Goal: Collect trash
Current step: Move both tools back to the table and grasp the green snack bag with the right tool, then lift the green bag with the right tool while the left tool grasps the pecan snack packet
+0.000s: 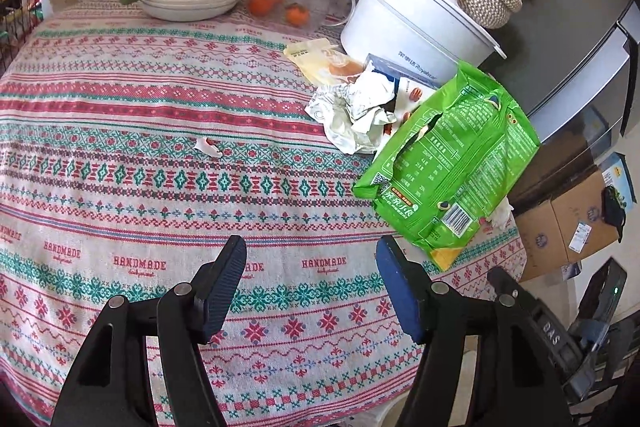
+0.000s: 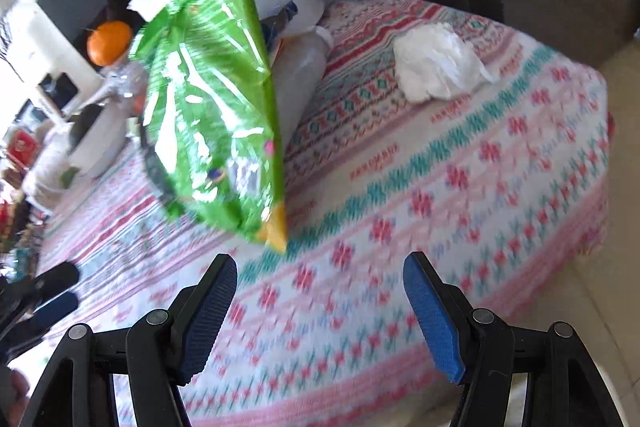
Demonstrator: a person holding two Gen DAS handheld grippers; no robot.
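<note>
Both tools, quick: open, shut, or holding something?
Left tool: open, nothing between its pads.
Right tool: open, empty; green snack bag lies ahead, untouched.

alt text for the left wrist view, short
The open left gripper hangs empty over a patterned tablecloth, pointing toward a pile of trash at the right: a green snack bag, crumpled white paper and a yellow wrapper. Behind stands a white pot; a small white scrap lies mid-table.
</note>
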